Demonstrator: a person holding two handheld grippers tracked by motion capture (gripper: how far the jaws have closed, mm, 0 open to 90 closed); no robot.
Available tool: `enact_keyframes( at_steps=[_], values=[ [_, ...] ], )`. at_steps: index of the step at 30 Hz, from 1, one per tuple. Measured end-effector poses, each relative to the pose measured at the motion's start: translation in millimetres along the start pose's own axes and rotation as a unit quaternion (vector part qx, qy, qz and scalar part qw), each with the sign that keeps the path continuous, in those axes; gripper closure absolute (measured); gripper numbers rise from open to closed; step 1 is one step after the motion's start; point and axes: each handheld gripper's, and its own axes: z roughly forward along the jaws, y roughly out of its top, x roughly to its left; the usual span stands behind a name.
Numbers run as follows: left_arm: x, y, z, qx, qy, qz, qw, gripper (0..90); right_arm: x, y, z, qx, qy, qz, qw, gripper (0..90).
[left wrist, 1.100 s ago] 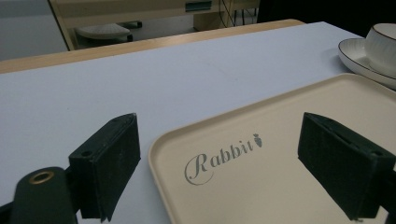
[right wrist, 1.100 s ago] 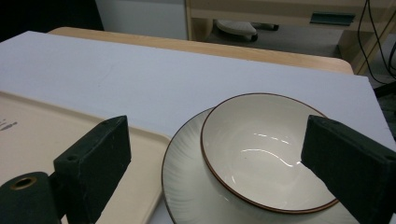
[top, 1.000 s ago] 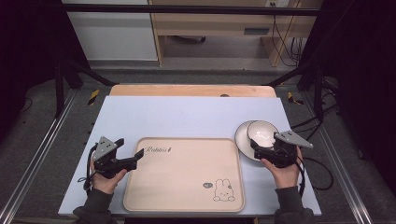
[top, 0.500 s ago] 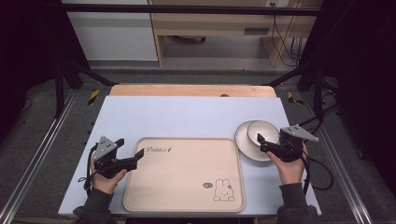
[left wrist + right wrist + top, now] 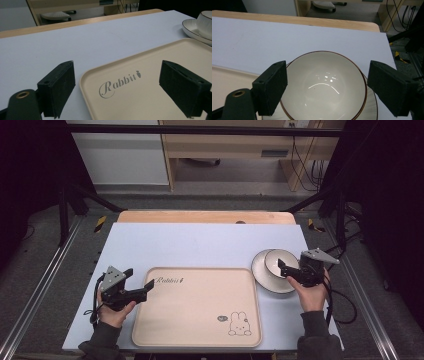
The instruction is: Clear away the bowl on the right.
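**Right tongs lining up on the bowl: grab the rim, not the saucer**

Bowl (image 5: 323, 86) sits on the saucer (image 5: 261, 270) at the right side of the surface (image 5: 200, 245), just beside the tray (image 5: 200, 305). Right tongs (image 5: 281, 266) hang over the bowl's near side, jaws wide but just been closing a bit, nothing pinched between them yet: in the right gripper view the bowl lies between and beyond the pads, untouched.

How I'd do it:
- Drop one jaw inside the rim, one outside, on the near wall (glazed, probably slippery, so go deep enough).
- Keep the outer jaw off the saucer, or both come up together.
- Close fully before lifting; lift straight, keep it level.

Left tongs (image 5: 145, 287) sit wide open and empty at the tray's left edge, over the "Rabbit" lettering (image 5: 118, 81). Fine place to steady the tray if the bowl goes there (my guess).
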Motion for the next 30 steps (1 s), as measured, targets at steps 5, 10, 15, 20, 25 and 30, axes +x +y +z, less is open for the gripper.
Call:
enact_keyframes(
  at_steps=[5, 10, 15, 20, 25, 30],
  values=[
    [0.0, -0.5, 0.3, 0.001, 0.001, 0.000, 1.0000, 13.0, -7.2, 1.7, 6.1, 0.006, -0.006, 0.007, 0.9999, 18.5],
    [-0.2, -0.7, 0.5, 0.002, 0.001, 0.002, 1.0000, 13.0, -11.3, 1.9, 10.6, 0.014, -0.009, 0.010, 0.9998, 19.7],
    [-0.5, -0.8, 0.1, 0.001, 0.002, 0.003, 1.0000, 13.0, -15.4, 3.3, 17.6, 0.022, -0.012, 0.014, 0.9996, 23.1],
    [-0.2, -1.1, 0.4, 0.003, 0.002, 0.003, 1.0000, 13.0, -17.6, 1.6, 25.5, 0.040, -0.017, 0.013, 0.9990, 27.0],
    [-0.7, -1.2, 0.7, 0.003, 0.001, 0.004, 1.0000, 13.0, -20.4, -0.7, 29.3, 0.063, -0.022, 0.013, 0.9977, 31.8],
    [-1.3, -1.6, 1.6, 0.006, 0.000, 0.006, 1.0000, 13.1, -24.1, -3.8, 33.5, 0.078, -0.025, 0.024, 0.9963, 36.9]
  ],
)
